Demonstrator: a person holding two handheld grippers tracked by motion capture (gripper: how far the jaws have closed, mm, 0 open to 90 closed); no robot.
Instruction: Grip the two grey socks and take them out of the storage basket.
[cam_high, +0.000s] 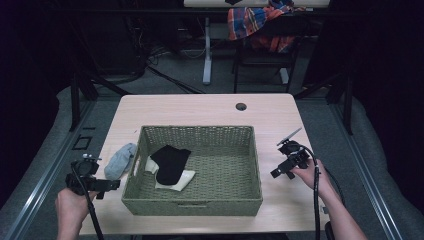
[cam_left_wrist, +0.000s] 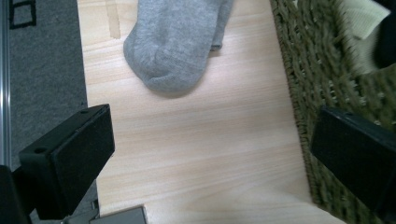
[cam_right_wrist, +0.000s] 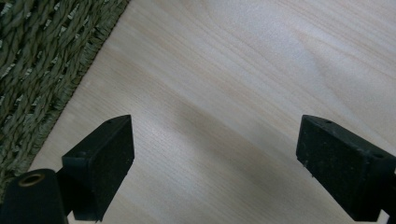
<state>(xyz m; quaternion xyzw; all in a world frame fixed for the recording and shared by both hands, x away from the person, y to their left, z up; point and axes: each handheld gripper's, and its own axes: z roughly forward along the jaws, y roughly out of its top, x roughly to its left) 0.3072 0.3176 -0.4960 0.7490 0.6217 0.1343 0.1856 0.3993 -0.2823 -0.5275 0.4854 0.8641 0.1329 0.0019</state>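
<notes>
A dim workroom with grey carpet surrounds a pale wooden table (cam_high: 280, 115), its far edge pierced by a round cable hole (cam_high: 241, 106); behind it stands a chair (cam_high: 265, 55) draped with a plaid cloth (cam_high: 255, 20).

At the table's near left corner, a person's left hand (cam_high: 72, 207) holds the left gripper (cam_left_wrist: 210, 154), its black jaws spread wide with nothing between them. In the left gripper view the jaws frame bare tabletop, one jaw hanging over the table's edge above the carpet, the other over the basket's outer wall. Just ahead of them lies a grey sock (cam_high: 120, 160), toe toward the gripper, flat on the wood and close beside the left wall of the basket.

A rectangular woven basket (cam_high: 200, 205), olive green, sits at the centre of the table. Inside, toward its left end, a black sock (cam_high: 170, 164) lies on top of a cream sock (cam_high: 176, 181), whose pale edges show at both sides of it.

To the right of the basket, the right hand (cam_high: 312, 175) holds the right gripper (cam_right_wrist: 215, 158) above bare wood, pointing toward the basket. Its jaws also stand wide apart and empty. The right gripper view shows the basket's woven wall at the upper left corner and plain tabletop between the jaws. A black cable (cam_high: 316, 200) trails from this gripper back along the forearm.
</notes>
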